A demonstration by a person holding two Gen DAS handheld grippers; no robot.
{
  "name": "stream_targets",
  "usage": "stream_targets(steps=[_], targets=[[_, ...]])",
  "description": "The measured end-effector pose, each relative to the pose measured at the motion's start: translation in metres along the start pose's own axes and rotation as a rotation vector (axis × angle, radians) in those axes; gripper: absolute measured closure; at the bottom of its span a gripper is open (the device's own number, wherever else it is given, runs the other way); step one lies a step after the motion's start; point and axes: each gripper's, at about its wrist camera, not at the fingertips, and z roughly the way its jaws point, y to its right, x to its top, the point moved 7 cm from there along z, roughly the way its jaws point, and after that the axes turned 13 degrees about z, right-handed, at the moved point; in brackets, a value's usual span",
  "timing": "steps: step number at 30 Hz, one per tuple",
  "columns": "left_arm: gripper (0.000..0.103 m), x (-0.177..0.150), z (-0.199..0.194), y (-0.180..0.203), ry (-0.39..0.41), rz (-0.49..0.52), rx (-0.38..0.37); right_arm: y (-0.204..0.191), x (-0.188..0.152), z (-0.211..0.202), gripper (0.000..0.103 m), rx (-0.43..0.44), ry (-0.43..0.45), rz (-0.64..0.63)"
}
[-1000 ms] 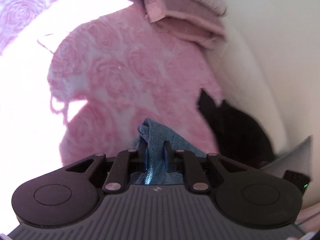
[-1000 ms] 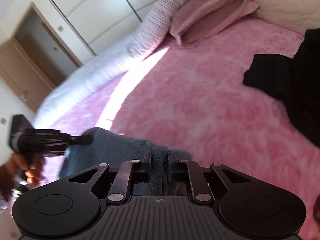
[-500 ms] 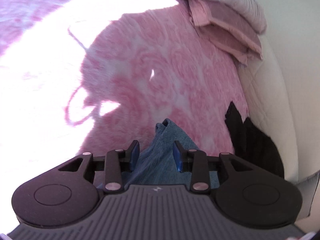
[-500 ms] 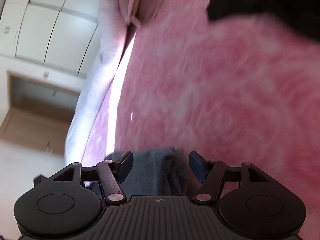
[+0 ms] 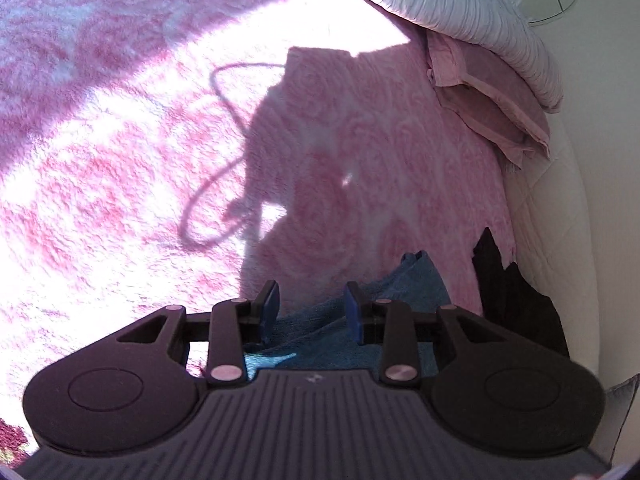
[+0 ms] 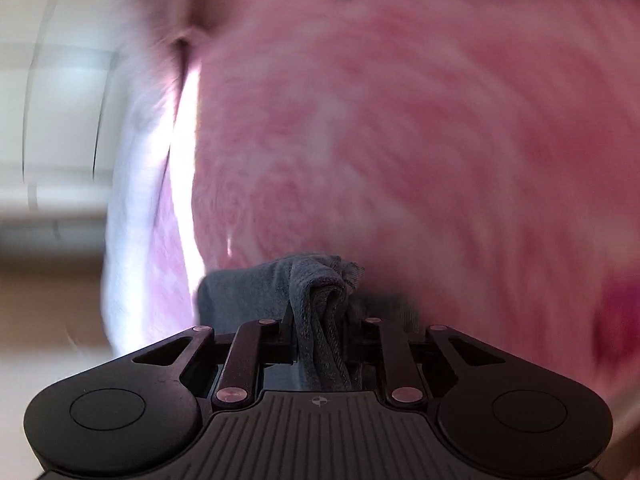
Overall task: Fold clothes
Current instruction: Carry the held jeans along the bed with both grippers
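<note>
A blue denim garment (image 5: 360,320) lies on the pink rose-patterned bed cover (image 5: 360,140), below and just ahead of my left gripper (image 5: 312,308). The left gripper is open, its blue pads (image 5: 270,300) apart and clear of the cloth. In the blurred right wrist view my right gripper (image 6: 320,328) is shut on a bunched fold of the same blue-grey denim garment (image 6: 320,292), which hangs between the fingers above the pink cover (image 6: 400,120).
A black garment (image 5: 516,304) lies at the right by the cream padded headboard (image 5: 568,220). Pink pillows (image 5: 488,104) and a white ribbed duvet (image 5: 460,4) lie at the far end. White wardrobe doors (image 6: 52,92) stand left of the bed.
My left gripper let go of the denim and has opened wider. My right gripper opened half a second ago and has now shut on a bunched fold of it while swinging fast.
</note>
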Motion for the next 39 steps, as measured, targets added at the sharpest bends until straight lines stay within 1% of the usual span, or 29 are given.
stream_targets(steps=[2,3,5,7,8,9,10,11,12,13,14,17,18,20,21,22,23,24,25,26,29,31,32,33,34,36,37,38,39], targets=[[0.074,-0.002,0.001,0.000,-0.003,0.005,0.004,0.002,0.000,-0.003,0.086,-0.025,0.020,-0.026],[0.074,-0.004,0.002,-0.002,-0.007,0.001,0.014,0.008,0.003,0.004,0.084,-0.092,0.059,-0.100],[0.074,-0.007,-0.002,-0.005,-0.012,-0.017,0.027,0.017,0.012,0.023,0.082,-0.090,0.090,-0.176],[0.072,-0.012,-0.014,-0.008,0.005,-0.004,0.038,0.017,0.018,0.026,0.080,-0.058,0.068,-0.118],[0.072,-0.015,-0.022,-0.010,0.015,0.005,0.054,0.014,0.016,0.022,0.077,-0.049,0.068,-0.135],[0.071,-0.019,-0.029,-0.012,0.024,0.005,0.072,0.011,0.013,0.016,0.069,-0.040,0.084,-0.166],[0.067,-0.024,-0.037,-0.015,0.034,-0.002,0.083,0.010,0.008,0.009,0.068,-0.037,0.116,-0.189],[0.065,-0.031,-0.044,-0.017,0.044,-0.020,0.085,0.011,0.002,-0.001,0.056,-0.041,0.151,-0.204],[0.060,-0.038,-0.051,-0.020,0.052,-0.041,0.085,0.013,-0.006,-0.010,0.039,-0.040,0.170,-0.207],[0.057,-0.046,-0.055,-0.023,0.053,-0.061,0.082,0.016,-0.014,-0.019,0.036,-0.038,0.190,-0.210],[0.057,-0.054,-0.057,-0.026,0.046,-0.076,0.080,0.022,-0.025,-0.026,0.035,-0.028,0.191,-0.200],[0.057,-0.077,-0.048,-0.032,0.013,-0.065,0.082,0.033,-0.054,-0.029,0.036,-0.054,0.152,-0.200],[0.058,-0.083,-0.041,-0.033,0.004,-0.053,0.081,0.035,-0.056,-0.026,0.042,-0.076,0.166,-0.225],[0.060,-0.090,-0.027,-0.034,-0.011,-0.026,0.113,0.039,-0.061,-0.020,0.062,-0.120,0.194,-0.276],[0.063,-0.088,-0.023,-0.034,-0.014,-0.017,0.152,0.041,-0.063,-0.017,0.061,-0.142,0.207,-0.301],[0.070,-0.084,-0.023,-0.030,-0.006,0.006,0.194,0.038,-0.060,-0.014,0.061,-0.152,0.202,-0.284],[0.078,-0.076,-0.029,-0.020,0.030,0.071,0.238,0.035,-0.057,-0.012,0.061,-0.161,0.198,-0.267],[0.083,-0.066,-0.037,-0.006,0.079,0.169,0.279,0.027,-0.057,-0.016,0.061,-0.179,0.221,-0.286],[0.082,-0.056,-0.044,0.008,0.116,0.265,0.306,0.017,-0.058,-0.024,0.061,-0.198,0.274,-0.333],[0.082,-0.047,-0.045,0.024,0.129,0.346,0.291,0.006,-0.059,-0.034,0.061,-0.218,0.333,-0.389],[0.082,-0.029,-0.027,0.072,0.123,0.532,0.153,-0.022,-0.059,-0.048,0.061,-0.236,0.495,-0.556],[0.083,-0.022,0.002,0.099,0.103,0.654,0.087,-0.035,-0.055,-0.035,0.070,-0.238,0.514,-0.652],[0.084,-0.022,0.018,0.108,0.096,0.714,0.076,-0.038,-0.053,-0.026,0.076,-0.247,0.521,-0.692],[0.085,-0.021,0.036,0.114,0.086,0.760,0.080,-0.033,-0.049,-0.028,0.078,-0.259,0.535,-0.723],[0.087,-0.022,0.054,0.117,0.064,0.788,0.072,-0.031,-0.046,-0.021,0.078,-0.273,0.533,-0.735],[0.084,-0.027,0.084,0.112,0.006,0.811,0.044,-0.020,-0.038,-0.001,0.078,-0.313,0.511,-0.736],[0.082,-0.028,0.093,0.104,0.001,0.802,0.039,-0.013,-0.034,0.010,0.078,-0.338,0.491,-0.724],[0.080,-0.025,0.096,0.098,0.000,0.766,0.023,-0.007,-0.029,0.018,0.078,-0.324,0.486,-0.703],[0.073,-0.019,0.097,0.091,-0.010,0.720,0.010,-0.009,-0.023,0.023,0.078,-0.294,0.496,-0.679]])
